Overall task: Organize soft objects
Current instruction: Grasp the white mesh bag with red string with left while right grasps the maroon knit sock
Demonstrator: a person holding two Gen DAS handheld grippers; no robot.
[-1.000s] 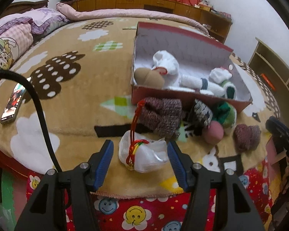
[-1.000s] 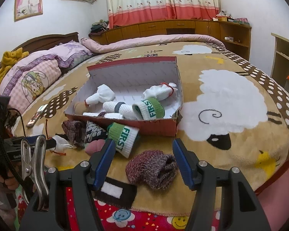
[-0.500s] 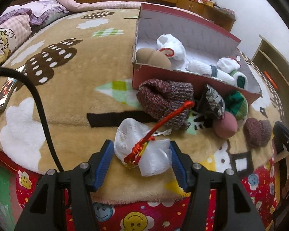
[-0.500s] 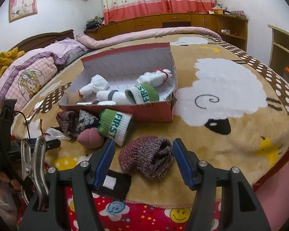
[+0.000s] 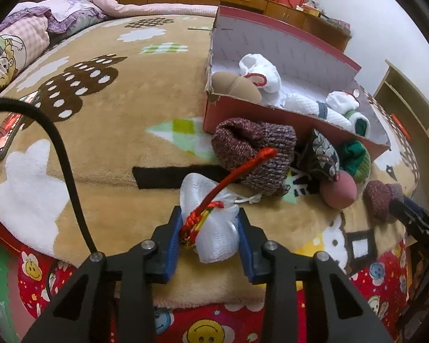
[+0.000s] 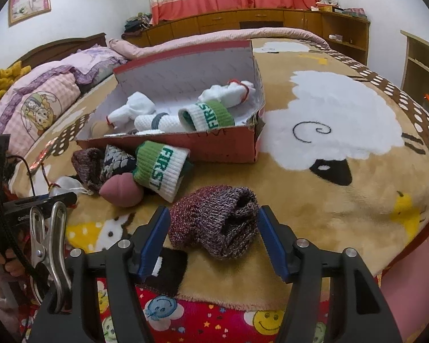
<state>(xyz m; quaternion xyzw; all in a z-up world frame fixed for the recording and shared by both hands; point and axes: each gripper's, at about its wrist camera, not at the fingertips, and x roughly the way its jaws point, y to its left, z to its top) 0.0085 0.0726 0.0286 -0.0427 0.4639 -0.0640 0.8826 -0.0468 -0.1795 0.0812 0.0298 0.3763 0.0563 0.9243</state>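
Left gripper (image 5: 210, 238): the jaws have just been closing and the blue pads now press both flanks of the white mesh sock bundle tied with a red braided cord (image 5: 214, 228). That bundle lies on the tan plush blanket (image 5: 114, 143), close to the bed's near edge, where a red smiley-print sheet (image 5: 200, 328) hangs below. The cord's free end stands up toward a maroon knitted sock roll (image 5: 254, 154) just beyond.

Right gripper (image 6: 211, 234): jaws spread wide, one on each side of a second maroon marled knit sock roll (image 6: 214, 220). The pads stand just beside its flanks; no squeeze is visible. This roll also lies near the bed's front edge.

The red cardboard shoebox with white lining (image 6: 214, 148) sits open-topped further in, holding white sock rolls and a green-and-white roll. Against its near wall crowd a green-and-white "FIRST" sock roll (image 6: 160, 168), a black patterned sock (image 6: 114, 163) and a pink sock ball (image 6: 123, 190).

Open ground: broad bare blanket right of the box, over the sheep motif (image 6: 343, 123), and left of it up to a phone (image 5: 3, 134) near the left edge.
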